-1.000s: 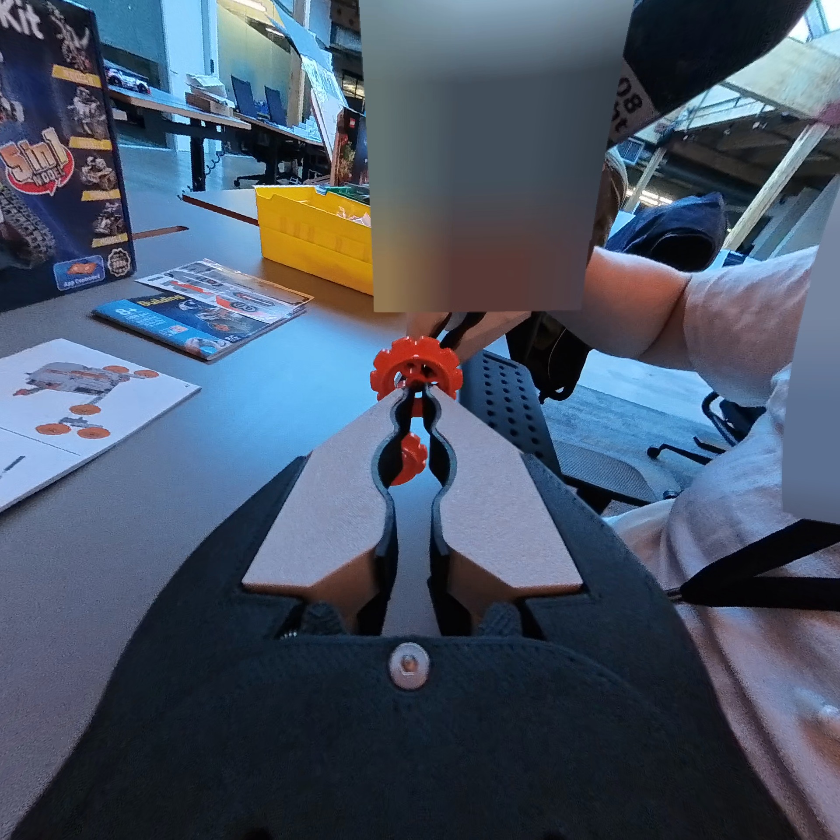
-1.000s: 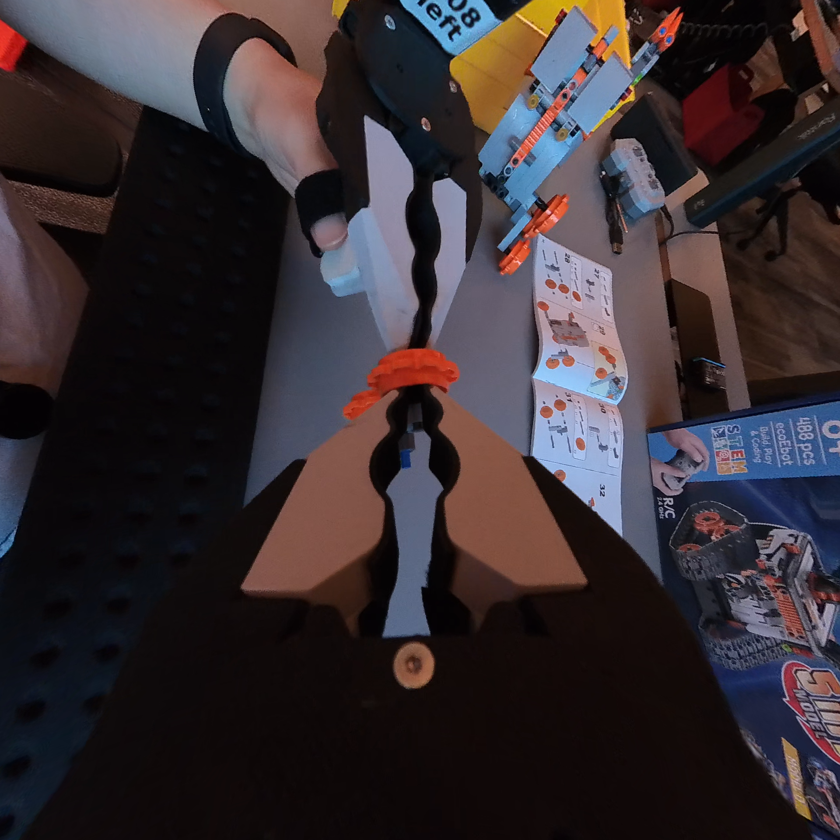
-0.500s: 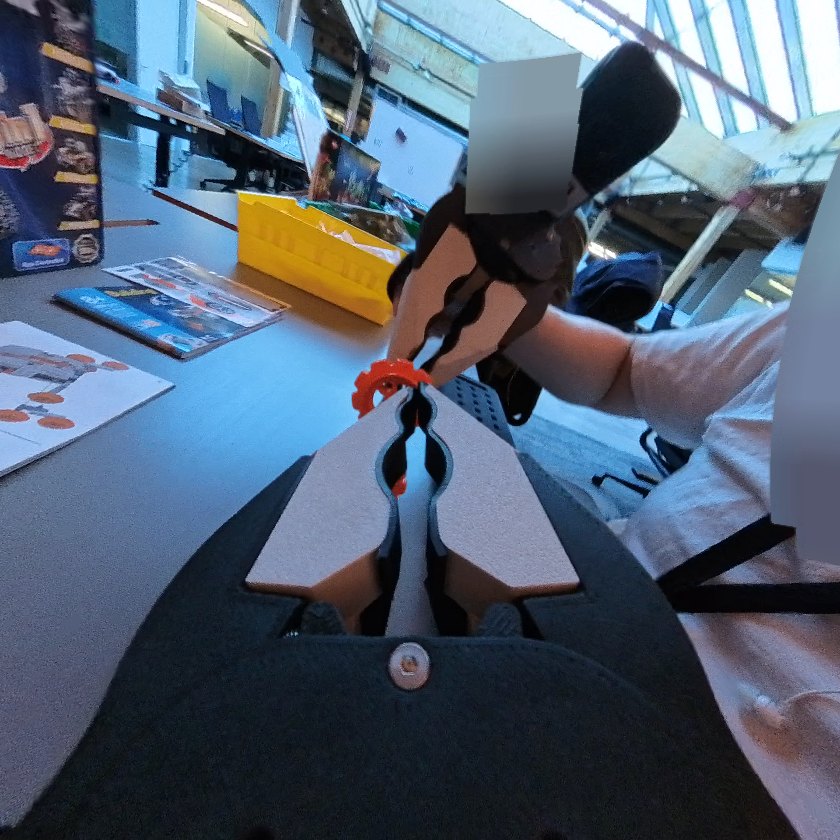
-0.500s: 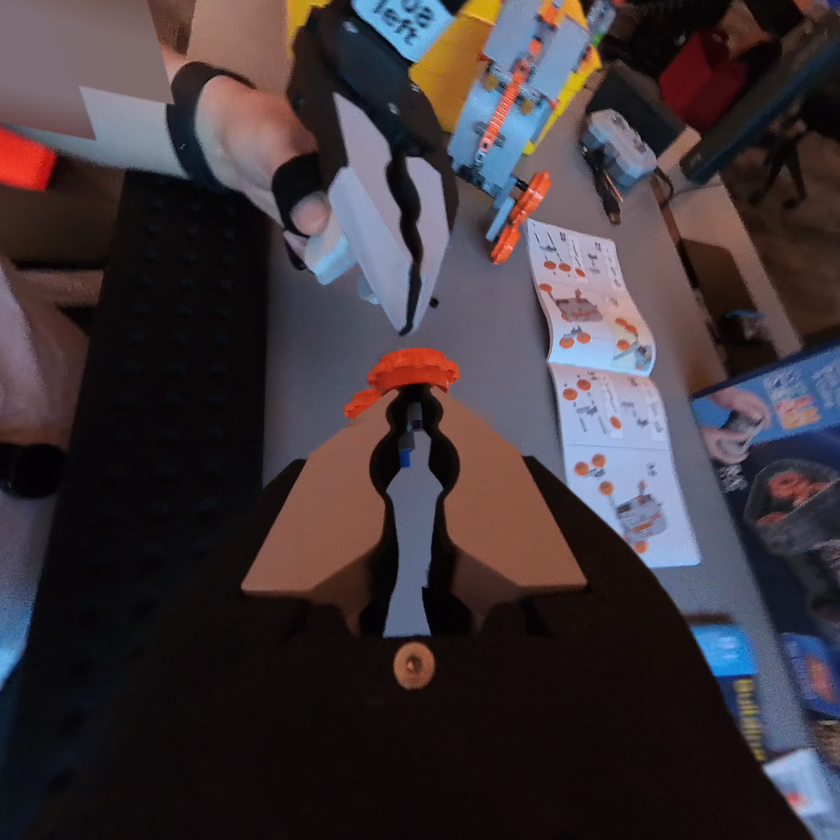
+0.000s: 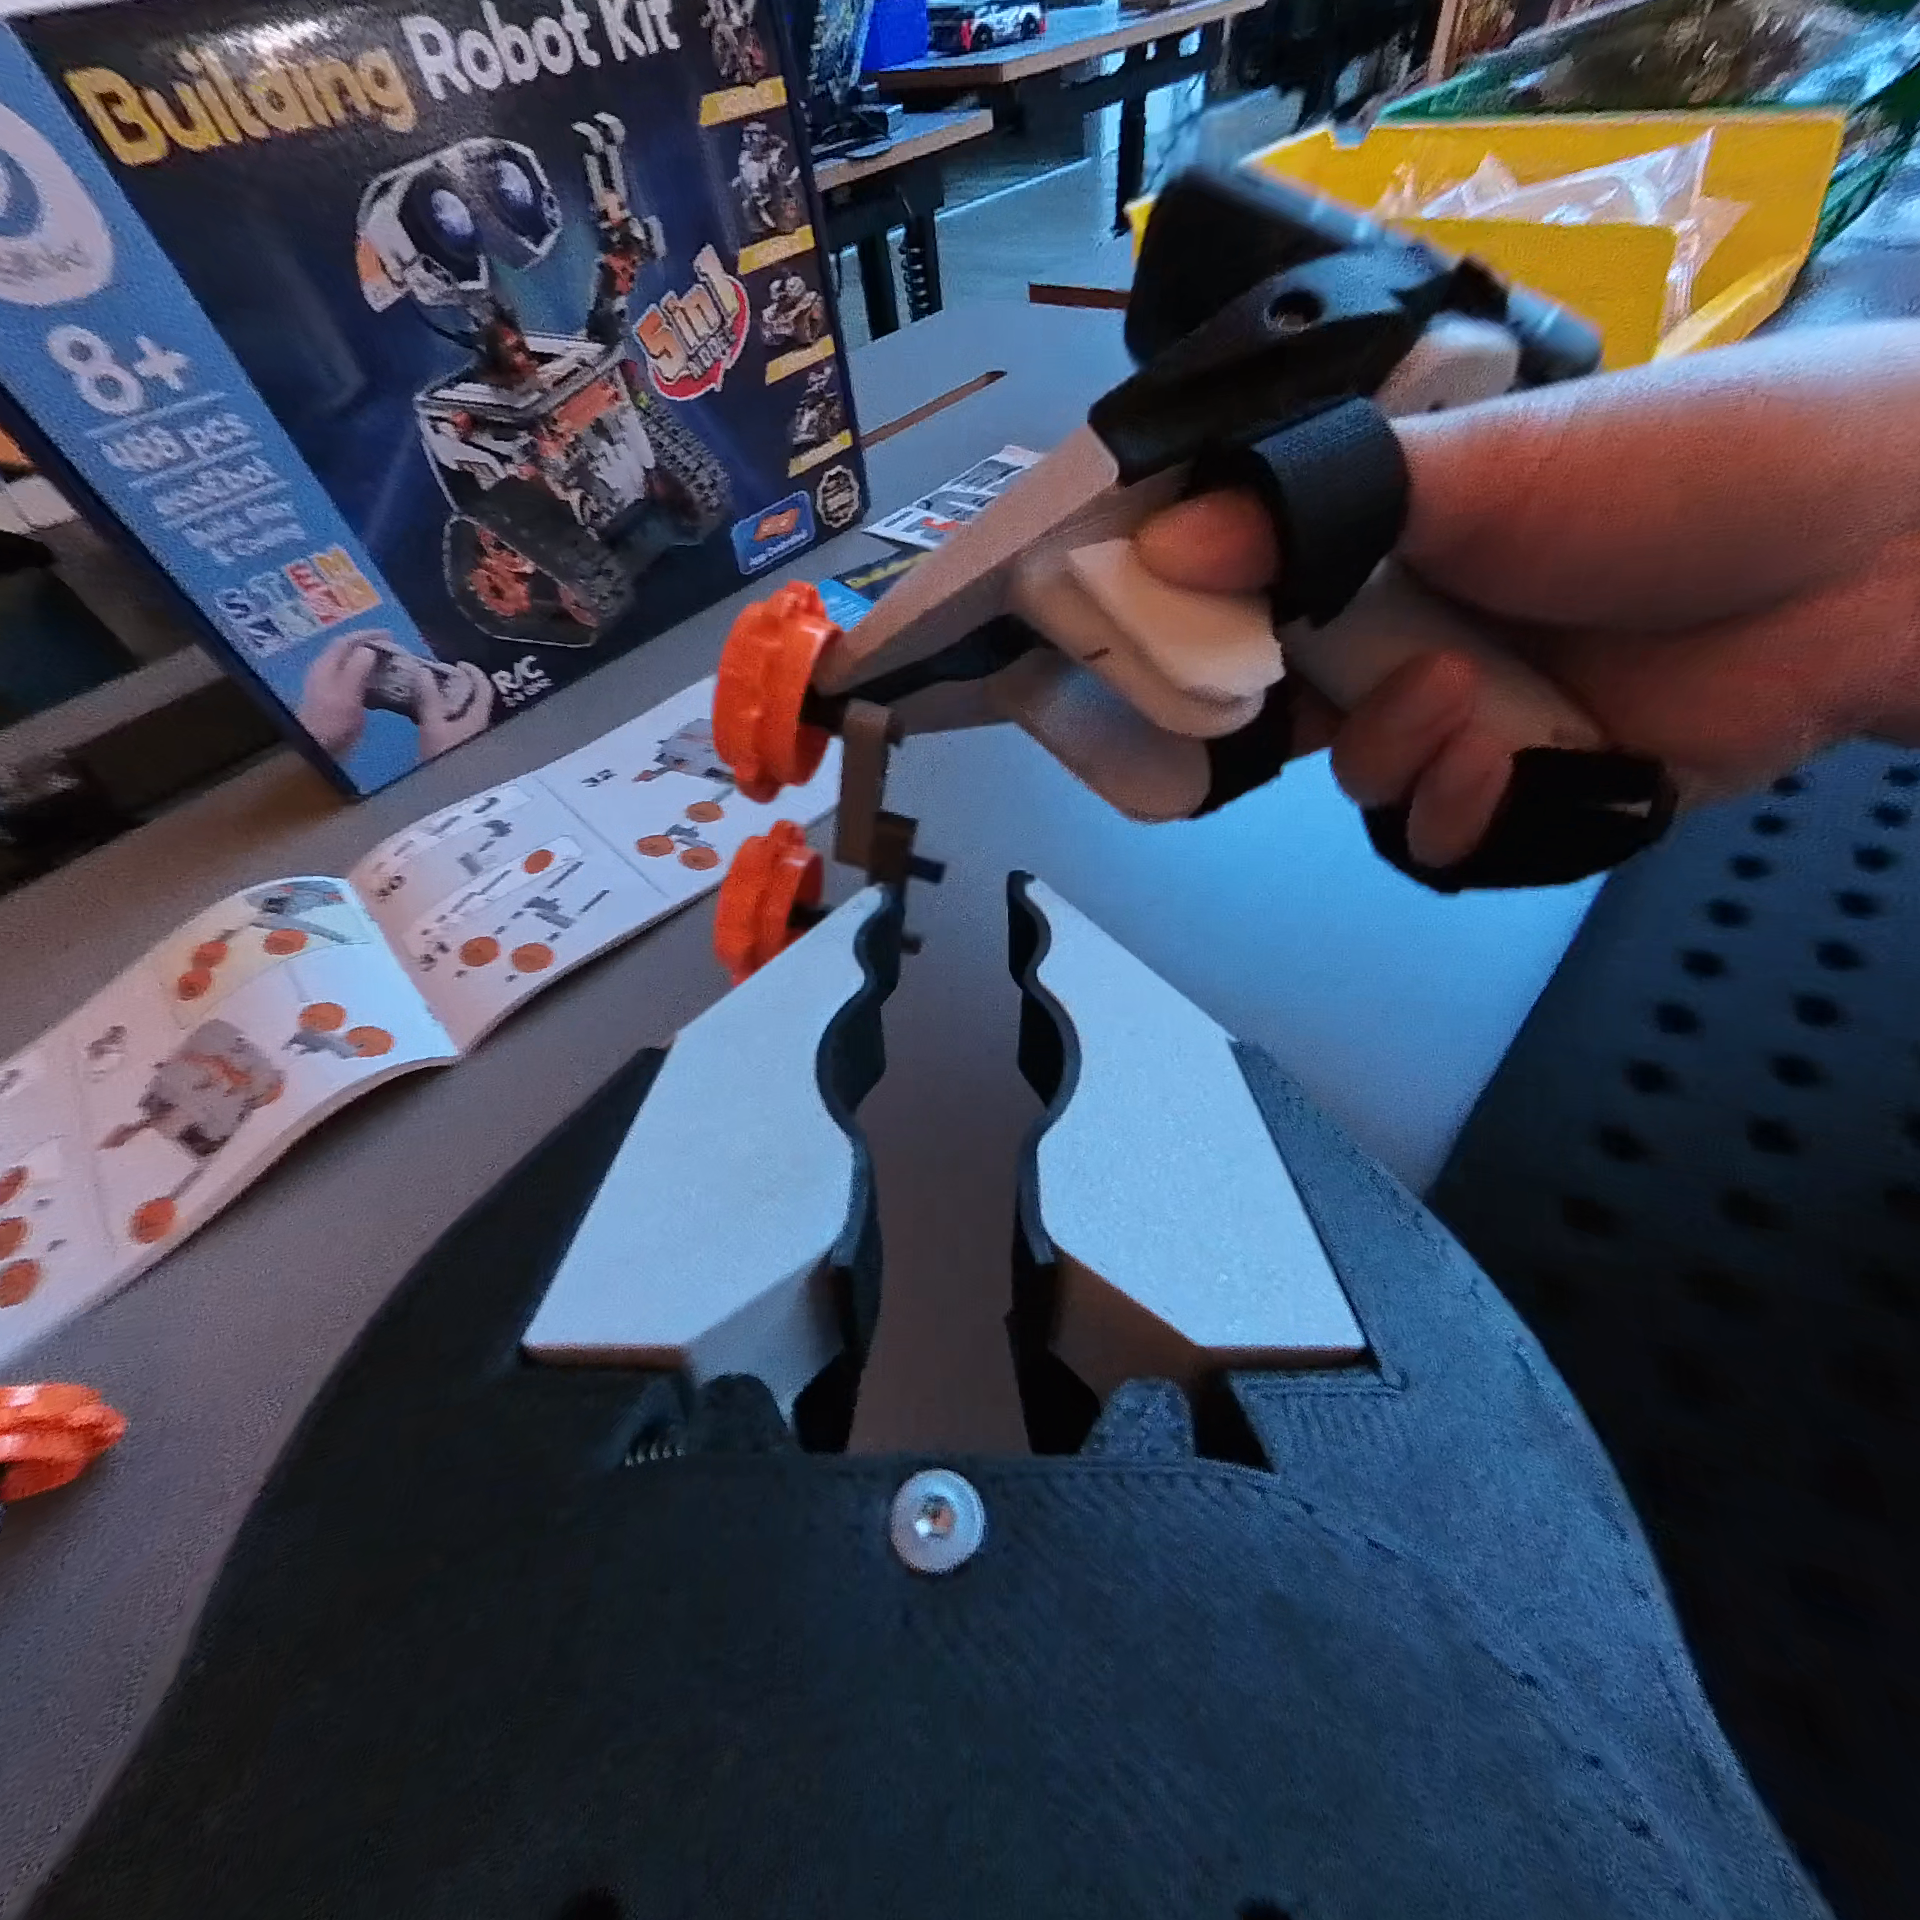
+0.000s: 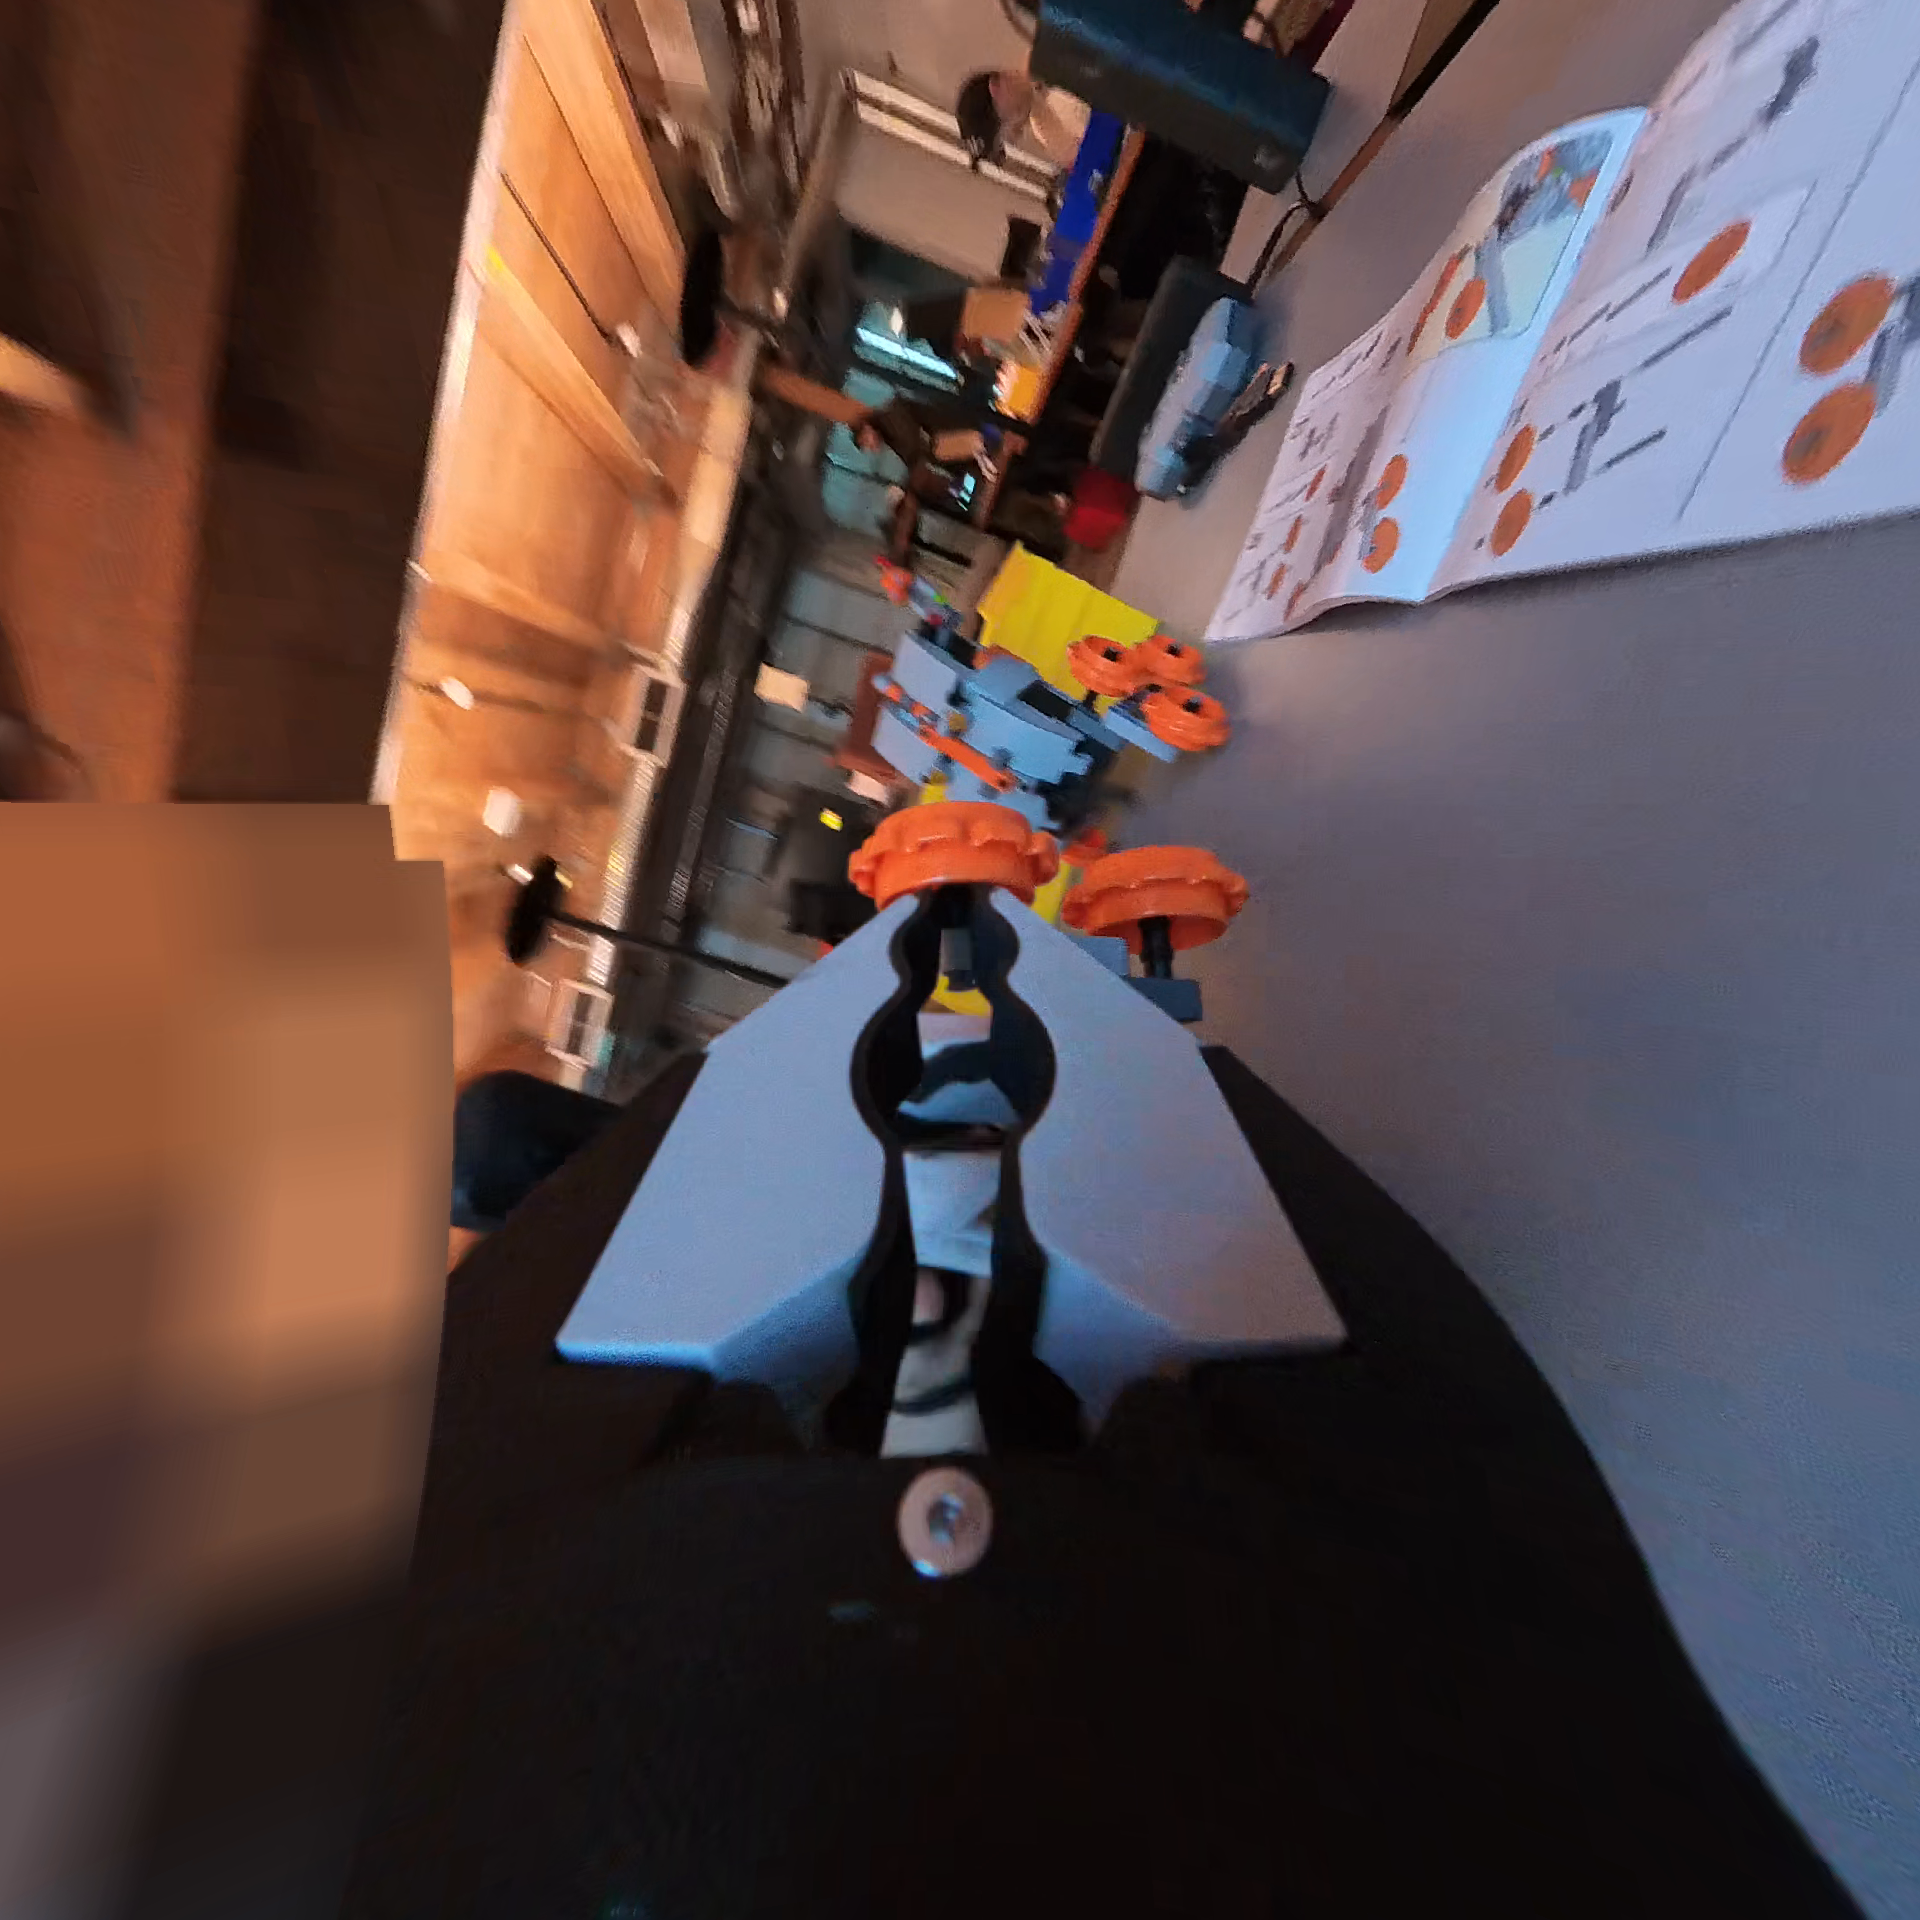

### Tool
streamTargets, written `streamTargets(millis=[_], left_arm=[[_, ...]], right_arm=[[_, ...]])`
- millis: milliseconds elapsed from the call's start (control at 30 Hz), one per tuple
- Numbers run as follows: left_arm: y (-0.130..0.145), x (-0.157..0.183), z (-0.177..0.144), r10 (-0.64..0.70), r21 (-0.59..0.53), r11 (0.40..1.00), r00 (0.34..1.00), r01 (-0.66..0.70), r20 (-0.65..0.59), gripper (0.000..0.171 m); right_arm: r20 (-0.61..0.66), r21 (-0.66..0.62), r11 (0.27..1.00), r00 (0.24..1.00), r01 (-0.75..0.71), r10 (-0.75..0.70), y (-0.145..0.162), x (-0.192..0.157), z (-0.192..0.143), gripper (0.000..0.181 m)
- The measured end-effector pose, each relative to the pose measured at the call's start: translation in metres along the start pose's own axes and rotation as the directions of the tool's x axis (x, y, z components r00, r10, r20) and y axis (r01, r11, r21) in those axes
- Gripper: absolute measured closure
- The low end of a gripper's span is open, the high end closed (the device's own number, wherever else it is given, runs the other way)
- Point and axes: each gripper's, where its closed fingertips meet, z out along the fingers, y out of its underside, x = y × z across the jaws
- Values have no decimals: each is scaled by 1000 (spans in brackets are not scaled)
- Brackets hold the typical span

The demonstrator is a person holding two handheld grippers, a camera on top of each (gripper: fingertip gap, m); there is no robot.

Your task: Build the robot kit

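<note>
Above the grey bench (image 5: 1299, 935), right gripper (image 6: 954, 914) fingers pinch the axle of an orange-wheeled piece (image 6: 951, 868). Left gripper (image 5: 943, 904) fingers spread, empty, just beside its lower wheel. Yellow bin (image 5: 1621, 239) behind holds clear plastic bags (image 5: 1558, 187).

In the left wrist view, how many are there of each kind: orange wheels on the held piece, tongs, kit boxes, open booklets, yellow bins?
orange wheels on the held piece: 2
tongs: 2 (left tongs, right tongs)
kit box: 1
open booklet: 1
yellow bin: 1
total: 7
</note>
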Motion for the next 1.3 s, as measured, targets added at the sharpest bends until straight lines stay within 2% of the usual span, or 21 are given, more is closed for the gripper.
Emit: streamTargets(millis=[67,133,200,433,500,600,800,933,1100,1200,1300], left_arm=[[-5,-4,2,-36,30,999,999,35,24,152],[-11,-9,2,-41,66,997,998,37,46,148],[-12,-10,3,-31,70,997,998,27,51,152],[-21,-2,0,-79,143,986,996,85,-47,158],[-24,-1,-4,-52,171,983,997,60,-53,163],[-31,1,-11,-15,208,978,998,26,-57,164],[-36,4,-15,49,223,974,997,-33,-65,164],[-39,5,-16,3,244,970,995,21,-100,162],[-46,9,-18,-78,279,952,982,125,-175,163],[-46,10,-19,-50,276,956,984,97,-173,164],[-45,14,-20,18,256,966,983,29,-181,166]], right_arm=[[30,26,996,996,-81,80,2,-1,-2,177],[39,36,995,995,-95,94,6,-2,-3,178],[86,34,993,991,-110,107,10,-9,-3,178],[153,42,989,979,-145,137,20,-18,-3,178],[166,31,991,979,-127,120,22,-22,-3,178],[209,12,993,971,-120,115,25,-32,-3,177],[221,19,1000,975,-11,7,25,-40,-5,177],[252,30,999,968,-27,19,26,-42,-7,177],[256,71,994,962,80,-96,26,-48,-9,177],[241,78,990,962,117,-132,27,-49,-9,177],[241,45,995,965,94,-102,28,-46,-12,177]])
